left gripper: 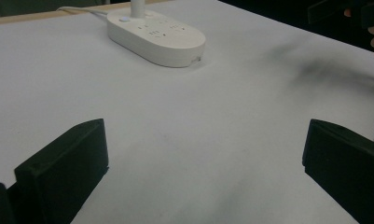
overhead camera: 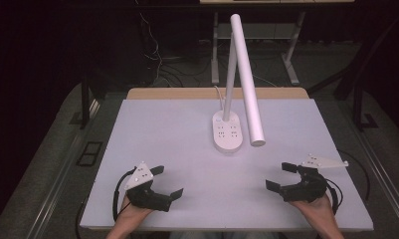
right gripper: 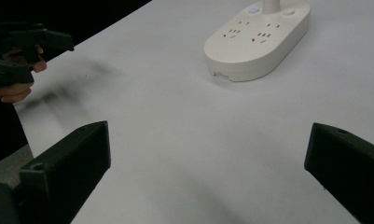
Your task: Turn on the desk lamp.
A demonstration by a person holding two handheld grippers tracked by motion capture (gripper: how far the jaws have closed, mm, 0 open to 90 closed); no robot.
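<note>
a: where did the left gripper [overhead camera: 166, 182] sit at this mark?

b: near the front edge of the white table [overhead camera: 177, 139], on the person's left side, held in a hand that came in from below. its jaws stood wide apart with nothing between them; the left gripper view showed bare tabletop in the gap.

a: and the right gripper [overhead camera: 280, 175]?

b: mirrored on the right side, also near the front edge, with its grey three-cornered plate on top. jaws were spread wide, nothing held. the two grippers were well apart from each other.

a: position of the lamp?

b: the desk lamp [overhead camera: 248, 79] stood toward the back middle of the table. its oval white base [overhead camera: 228, 131], which carried socket slots and buttons, rested flat on the surface. the upright stem rose from the back of the base, and the long white head sloped down over the base's right side. a white cord ran off behind it.

a: contact with either gripper?

b: none. the base lay well ahead of both sets of jaws, as seen in both gripper views.
</note>
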